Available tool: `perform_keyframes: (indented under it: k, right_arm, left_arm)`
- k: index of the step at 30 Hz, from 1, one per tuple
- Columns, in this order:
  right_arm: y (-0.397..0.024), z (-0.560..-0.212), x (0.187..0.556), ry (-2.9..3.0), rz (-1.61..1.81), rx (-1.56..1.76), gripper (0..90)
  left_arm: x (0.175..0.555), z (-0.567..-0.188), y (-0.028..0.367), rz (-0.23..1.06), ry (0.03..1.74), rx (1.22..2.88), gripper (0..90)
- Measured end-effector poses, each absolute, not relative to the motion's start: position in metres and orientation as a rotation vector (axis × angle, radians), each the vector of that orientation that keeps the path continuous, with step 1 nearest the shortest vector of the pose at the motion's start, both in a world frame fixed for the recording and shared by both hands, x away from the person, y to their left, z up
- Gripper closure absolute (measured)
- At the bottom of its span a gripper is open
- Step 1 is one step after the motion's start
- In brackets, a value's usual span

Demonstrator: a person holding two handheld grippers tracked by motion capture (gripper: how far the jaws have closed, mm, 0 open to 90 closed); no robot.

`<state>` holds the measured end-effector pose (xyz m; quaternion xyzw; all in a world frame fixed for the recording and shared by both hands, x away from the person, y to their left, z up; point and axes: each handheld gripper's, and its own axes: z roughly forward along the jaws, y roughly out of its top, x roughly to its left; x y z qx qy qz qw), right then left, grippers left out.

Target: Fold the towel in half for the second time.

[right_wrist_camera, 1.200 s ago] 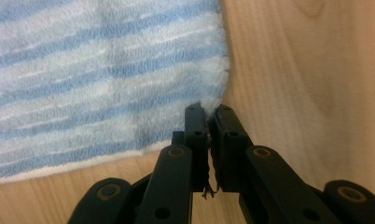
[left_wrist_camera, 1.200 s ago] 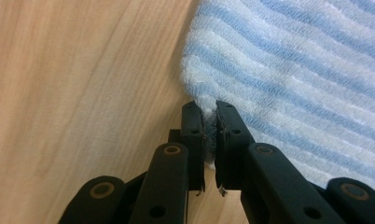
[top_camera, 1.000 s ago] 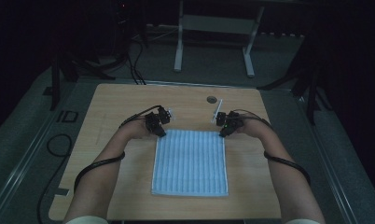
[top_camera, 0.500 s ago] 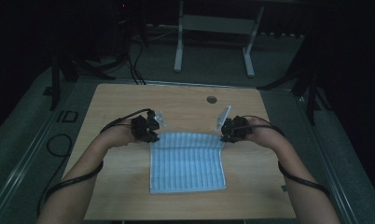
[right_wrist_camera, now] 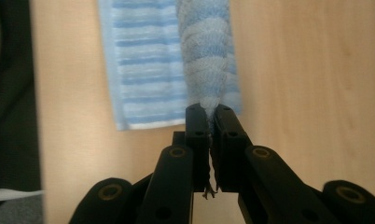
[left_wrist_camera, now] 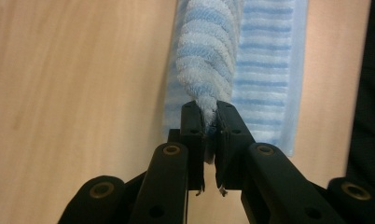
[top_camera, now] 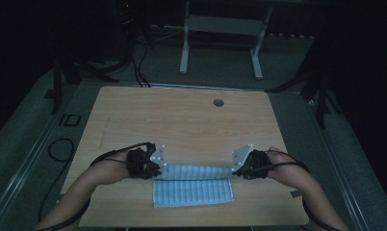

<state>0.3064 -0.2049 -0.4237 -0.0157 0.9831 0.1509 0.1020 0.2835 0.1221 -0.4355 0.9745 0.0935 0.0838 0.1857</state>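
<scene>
From the high view, the left gripper (top_camera: 155, 168) and right gripper (top_camera: 235, 169) lift the far edge of a blue striped cloth (top_camera: 194, 191) near the table (top_camera: 182, 120) front edge; bare wood lies beyond. Each gripper view shows 2 jaws pinching a bunched cloth corner.

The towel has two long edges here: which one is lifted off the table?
The far edge of the towel, pinched at its corners by the left gripper and right gripper. The near edge lies flat on the table.
</scene>
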Motion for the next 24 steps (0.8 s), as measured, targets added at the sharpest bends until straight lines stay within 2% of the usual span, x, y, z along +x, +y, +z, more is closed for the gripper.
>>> perform_keyframes:
  k: [4,6,7,10,12,13,16,24]
  right_arm:
    - [-0.207,-0.434,0.288,2.94,0.464,-0.063,83.8]
    - [-0.208,-0.442,0.279,2.984,0.463,-0.109,69.3]
    - [-0.21,-0.444,0.275,2.982,0.46,-0.143,67.8]
    - [-0.211,-0.443,0.274,2.978,0.467,-0.123,67.5]
    - [-0.211,-0.44,0.279,2.968,0.542,-0.082,73.1]
    - [-0.209,-0.442,0.282,2.95,0.565,-0.064,78.0]
    - [-0.198,-0.454,0.289,2.972,0.557,0.002,83.3]
    - [-0.178,-0.498,0.309,3.008,0.473,0.058,86.7]
  left_arm:
    - [0.262,-0.451,0.118,0.122,0.181,2.787,81.8]
    - [0.257,-0.457,0.118,0.102,0.154,2.812,72.1]
    - [0.257,-0.458,0.119,0.088,0.178,2.802,66.5]
    - [0.258,-0.457,0.122,0.114,0.183,2.782,62.1]
    - [0.266,-0.455,0.121,0.166,0.248,2.739,60.3]
    - [0.268,-0.456,0.119,0.161,0.267,2.734,60.2]
    - [0.276,-0.471,0.11,0.135,0.279,2.736,60.2]
    - [0.292,-0.511,0.102,0.037,0.353,2.795,60.2]
